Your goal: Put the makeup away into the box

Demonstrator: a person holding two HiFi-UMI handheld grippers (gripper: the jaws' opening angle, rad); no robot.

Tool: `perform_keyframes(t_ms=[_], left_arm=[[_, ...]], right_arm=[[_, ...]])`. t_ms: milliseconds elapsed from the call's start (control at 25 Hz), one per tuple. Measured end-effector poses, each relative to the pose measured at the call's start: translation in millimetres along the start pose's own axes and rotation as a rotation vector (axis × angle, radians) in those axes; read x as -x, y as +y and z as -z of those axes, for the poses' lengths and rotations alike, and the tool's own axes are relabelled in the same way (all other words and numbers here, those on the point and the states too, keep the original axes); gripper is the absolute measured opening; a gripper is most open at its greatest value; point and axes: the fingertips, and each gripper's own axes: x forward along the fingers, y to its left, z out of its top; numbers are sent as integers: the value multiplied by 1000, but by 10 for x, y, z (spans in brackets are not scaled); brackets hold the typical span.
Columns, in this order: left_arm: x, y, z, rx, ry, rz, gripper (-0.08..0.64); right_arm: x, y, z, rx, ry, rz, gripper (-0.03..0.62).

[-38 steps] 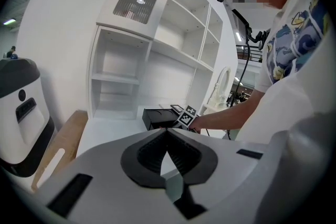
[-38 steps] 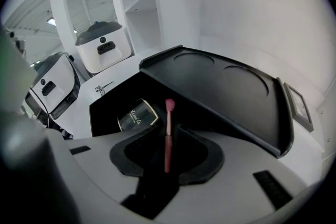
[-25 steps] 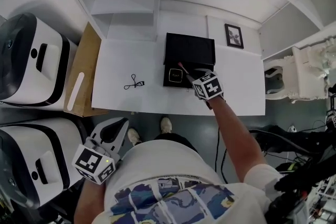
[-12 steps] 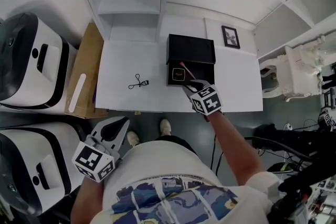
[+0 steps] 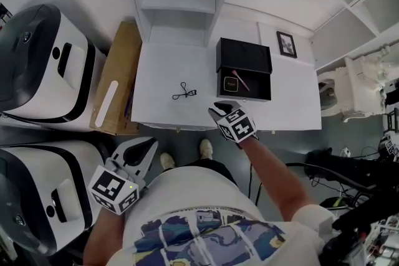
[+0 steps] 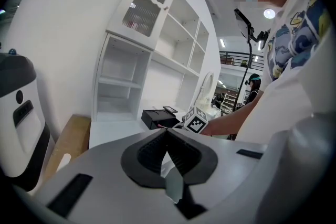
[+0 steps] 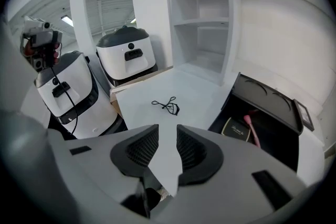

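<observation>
A: Pulled R claw (image 5: 217, 110) back from box (image 5: 244, 57) to surface (image 5: 161, 79) edge. Slightly open, empty.
B: L claw (image 5: 148, 146)?
A: Shut, empty, low by torso.
B: Makeup?
A: Pink stick (image 5: 240, 80) + compact (image 5: 228, 82) in box. Curler (image 5: 184, 93) on surface, well left of box.

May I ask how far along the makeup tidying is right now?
Done: a compact and a pink stick lie in the open box. In hand: nothing. The right claw is open and empty near the table's front edge, and the left claw is shut and empty, back by the person's side. Left: the curler lies on the table, not yet boxed.
</observation>
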Motion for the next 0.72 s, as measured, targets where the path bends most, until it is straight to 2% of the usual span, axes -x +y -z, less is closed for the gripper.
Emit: perform_keyframes(t_ms=[360, 520, 720], left_arm=[[366, 267, 163, 18, 9, -13, 14], [471, 374, 205, 26, 10, -20, 14], [538, 484, 230, 34, 7, -27, 14]], right_arm=[[-459, 320, -111, -102, 1, -4, 124], [-610, 319, -230, -215, -28, 3, 129], [-763, 220, -346, -414, -71, 11, 141]])
